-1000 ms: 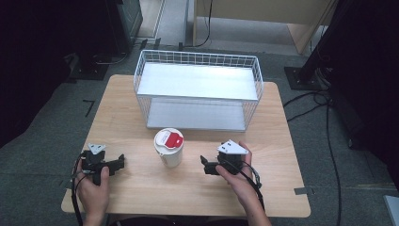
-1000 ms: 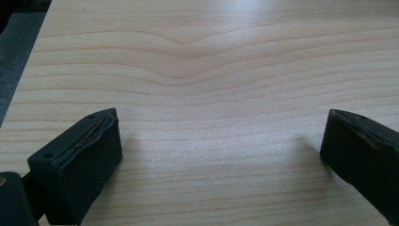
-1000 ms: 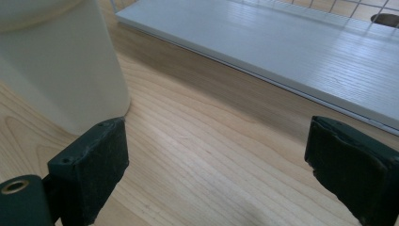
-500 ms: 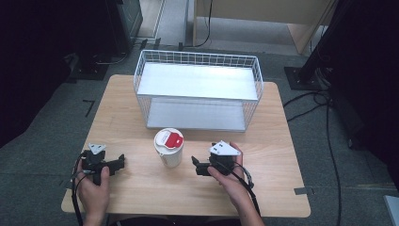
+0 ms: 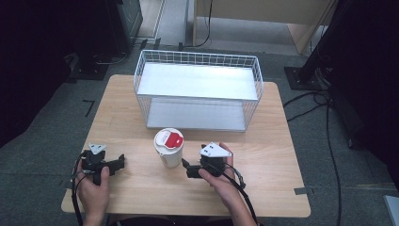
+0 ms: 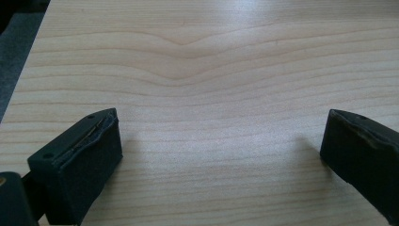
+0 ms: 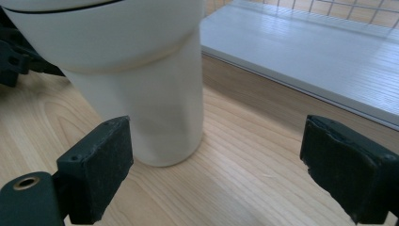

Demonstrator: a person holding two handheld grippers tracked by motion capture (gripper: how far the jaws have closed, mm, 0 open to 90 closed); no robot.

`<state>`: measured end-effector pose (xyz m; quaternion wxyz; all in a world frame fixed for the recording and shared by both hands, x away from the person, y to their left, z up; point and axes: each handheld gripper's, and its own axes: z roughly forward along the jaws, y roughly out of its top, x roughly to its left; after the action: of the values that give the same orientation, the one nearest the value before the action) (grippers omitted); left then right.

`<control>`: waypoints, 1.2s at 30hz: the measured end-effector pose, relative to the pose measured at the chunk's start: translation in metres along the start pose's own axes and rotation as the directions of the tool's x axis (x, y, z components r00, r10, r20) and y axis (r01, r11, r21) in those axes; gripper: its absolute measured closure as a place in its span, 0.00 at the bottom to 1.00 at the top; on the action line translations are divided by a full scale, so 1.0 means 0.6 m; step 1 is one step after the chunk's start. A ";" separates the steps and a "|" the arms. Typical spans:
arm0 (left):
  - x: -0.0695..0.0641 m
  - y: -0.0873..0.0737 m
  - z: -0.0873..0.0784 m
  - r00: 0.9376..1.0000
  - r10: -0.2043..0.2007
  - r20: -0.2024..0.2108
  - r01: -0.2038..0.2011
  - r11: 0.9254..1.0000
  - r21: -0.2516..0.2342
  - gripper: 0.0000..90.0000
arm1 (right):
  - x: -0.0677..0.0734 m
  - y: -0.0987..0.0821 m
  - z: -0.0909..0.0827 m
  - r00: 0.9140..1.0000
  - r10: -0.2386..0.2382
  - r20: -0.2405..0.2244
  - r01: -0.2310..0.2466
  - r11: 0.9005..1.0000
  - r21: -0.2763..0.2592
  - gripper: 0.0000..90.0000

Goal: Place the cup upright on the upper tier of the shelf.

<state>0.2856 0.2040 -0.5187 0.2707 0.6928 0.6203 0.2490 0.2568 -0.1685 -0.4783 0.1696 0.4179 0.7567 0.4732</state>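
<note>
Holding a gripper in each hand, I have both resting low over the wooden desk (image 5: 263,188). My right gripper (image 5: 187,168) sits just right of a white cup (image 5: 169,147) with a white lid and a red patch on top, its jaws pointing toward the cup. In the right gripper view those jaws stand wide apart and released; the cup's lower wall (image 7: 160,117) rises just behind my left-hand jaw, partly within the gap, and I cannot tell whether that jaw touches it. My right hand (image 5: 221,181) wraps the gripper's body, with the grey three-cornered plate (image 5: 214,150) on top.

My left gripper (image 5: 120,161) lies well to the left of the cup, near the desk's left front part, held by my left hand (image 5: 94,186). In the left gripper view its jaws are also spread wide and released, with bare wood grain (image 6: 211,94) between them.

The cup stands upright near the middle of the desk, just in front of a white wire basket (image 5: 197,59) holding a white two-level shelf board (image 5: 197,81). Beyond the cup, the right gripper view catches the shelf's lower board (image 7: 301,61).
</note>
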 end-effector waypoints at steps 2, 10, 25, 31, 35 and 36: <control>0.000 0.000 0.000 1.000 0.000 0.000 0.000 1.000 0.000 0.00 | 0.004 0.000 0.003 1.000 0.003 -0.007 -0.003 1.000 -0.005 0.11; 0.000 0.000 0.000 1.000 0.000 0.000 0.000 1.000 0.000 0.00 | 0.022 -0.001 0.017 1.000 -0.004 -0.021 0.005 1.000 0.008 0.11; -0.001 0.000 0.000 1.000 -0.001 0.001 0.001 1.000 -0.002 0.00 | 0.052 0.004 0.043 0.999 -0.010 -0.045 0.010 1.000 -0.001 0.11; -0.001 0.000 0.000 1.000 -0.001 0.001 0.001 1.000 -0.002 0.00 | 0.063 0.007 0.057 0.999 -0.004 -0.032 0.003 1.000 -0.022 0.11; -0.001 0.000 0.000 1.000 -0.001 0.001 0.001 1.000 -0.002 0.00 | 0.069 0.007 0.064 1.000 -0.001 -0.028 0.000 0.999 -0.034 0.11; -0.001 0.000 0.000 1.000 -0.001 0.001 0.001 1.000 -0.002 0.00 | 0.070 0.007 0.066 1.000 0.001 -0.028 -0.002 0.999 -0.039 0.11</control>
<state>0.2858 0.2035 -0.5188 0.2719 0.6924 0.6202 0.2490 0.2593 -0.1115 -0.4886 0.1670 0.4086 0.7492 0.4938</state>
